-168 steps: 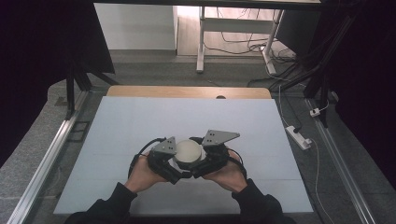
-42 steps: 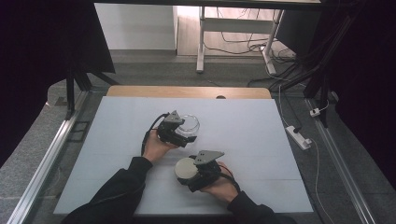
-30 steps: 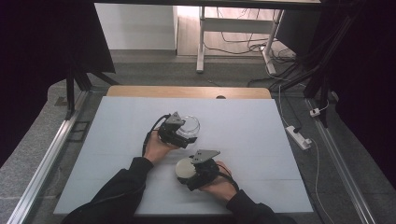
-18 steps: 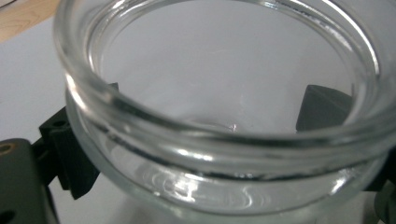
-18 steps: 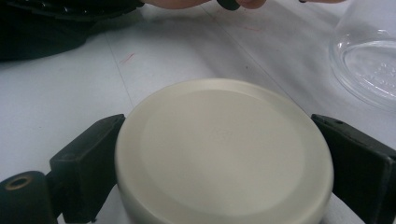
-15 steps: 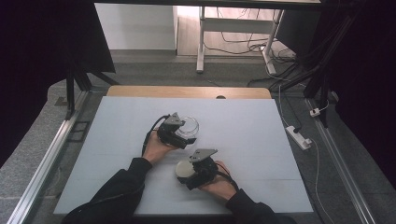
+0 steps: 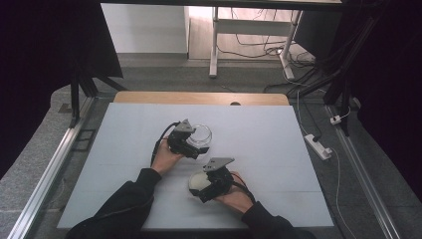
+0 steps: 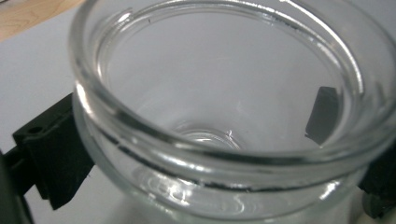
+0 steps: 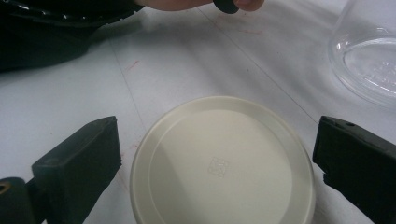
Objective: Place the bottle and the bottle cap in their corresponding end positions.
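Note:
A clear glass jar (image 7: 202, 134) (image 8: 219, 140) stands mouth-up on the white table (image 7: 278, 149). My left gripper (image 7: 198, 143) (image 8: 215, 168) is shut on it, one jaw against each side of its wall; the jar is empty. A round cream lid (image 7: 198, 182) (image 9: 222, 168) lies flat on the table nearer the person. My right gripper (image 7: 204, 185) (image 9: 217, 135) stands open around the lid, with a thin gap on each side. The jar (image 9: 369, 60) also sits at the top right of the right gripper view.
The person's left hand (image 9: 187, 3) and dark sleeve (image 9: 46, 32) lie just beyond the lid. A wooden strip (image 7: 199, 97) runs along the table's far edge. A power strip (image 7: 318, 146) lies on the floor to the right.
Earlier both grippers were together near the front with the lid on the jar. The left one has since carried the jar away to the far left. Over the last second, hardly anything moves.

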Tool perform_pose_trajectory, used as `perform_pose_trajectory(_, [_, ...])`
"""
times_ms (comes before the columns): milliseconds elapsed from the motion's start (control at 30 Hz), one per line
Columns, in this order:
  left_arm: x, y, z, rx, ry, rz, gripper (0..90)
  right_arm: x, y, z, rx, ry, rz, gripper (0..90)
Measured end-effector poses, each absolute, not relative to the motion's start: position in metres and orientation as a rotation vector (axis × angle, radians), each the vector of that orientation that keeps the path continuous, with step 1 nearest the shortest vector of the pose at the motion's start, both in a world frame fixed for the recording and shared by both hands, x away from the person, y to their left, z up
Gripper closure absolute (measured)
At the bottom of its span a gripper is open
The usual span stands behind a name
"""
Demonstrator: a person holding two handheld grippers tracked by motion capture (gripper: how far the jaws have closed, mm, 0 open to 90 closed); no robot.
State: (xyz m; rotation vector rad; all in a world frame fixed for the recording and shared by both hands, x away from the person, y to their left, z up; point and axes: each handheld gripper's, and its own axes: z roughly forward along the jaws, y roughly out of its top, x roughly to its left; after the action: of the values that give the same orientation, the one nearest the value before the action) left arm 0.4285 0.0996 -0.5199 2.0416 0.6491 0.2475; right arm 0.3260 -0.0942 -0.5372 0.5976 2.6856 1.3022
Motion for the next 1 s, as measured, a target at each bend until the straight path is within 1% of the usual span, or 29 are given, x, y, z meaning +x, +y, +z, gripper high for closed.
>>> perform_pose_trajectory(300, [0.422,0.104,-0.515,2.045,0.661,0.245,0.0,0.324,-0.096,-0.531,0.606,2.673,1.354,0.7])
perform_pose_trajectory(633, [0.408,0.118,-0.508,2.046,0.692,0.253,0.0,0.322,-0.102,-0.523,0.623,2.664,1.383,0.0])
perform_pose_trajectory(1000, [0.388,0.130,-0.500,2.026,0.730,0.221,0.0,0.320,-0.108,-0.517,0.645,2.643,1.387,0.0])
